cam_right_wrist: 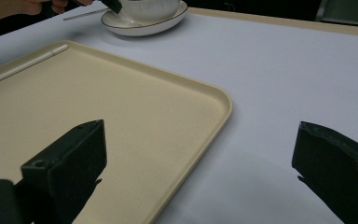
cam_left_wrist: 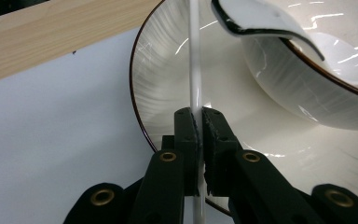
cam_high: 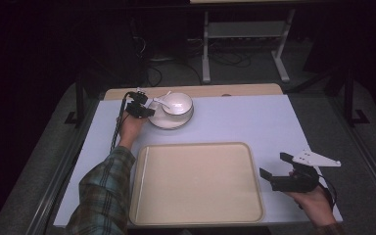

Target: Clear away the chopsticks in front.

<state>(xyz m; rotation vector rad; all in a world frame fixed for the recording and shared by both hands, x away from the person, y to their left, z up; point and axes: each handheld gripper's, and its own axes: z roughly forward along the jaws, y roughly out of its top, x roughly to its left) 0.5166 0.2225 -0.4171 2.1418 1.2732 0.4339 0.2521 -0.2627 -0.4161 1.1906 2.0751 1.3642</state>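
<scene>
Chopstick (cam_left_wrist: 195, 70), thin and white, stands clamped between the jaws of the left gripper (cam_left_wrist: 199, 122), crossing the plate (cam_left_wrist: 163, 84) beside the bowl (cam_left_wrist: 307, 79); the left gripper view shows this pinch close up, with a spoon (cam_left_wrist: 256, 18) resting on the bowl's rim. Nearest in the high view, the beige tray (cam_high: 196, 183) lies on the white bench (cam_high: 254, 120), and the right gripper (cam_high: 274, 169) hovers just right of it, held by a hand (cam_high: 316, 200), its jaws released and holding nothing. The right gripper view shows those jaws spread across the tray's corner (cam_right_wrist: 121, 121) and a second chopstick (cam_right_wrist: 23, 65) lying along the tray's far edge. Farther off, the left gripper (cam_high: 144, 108) meets the plate (cam_high: 171, 122) at the bench's far left.
</scene>
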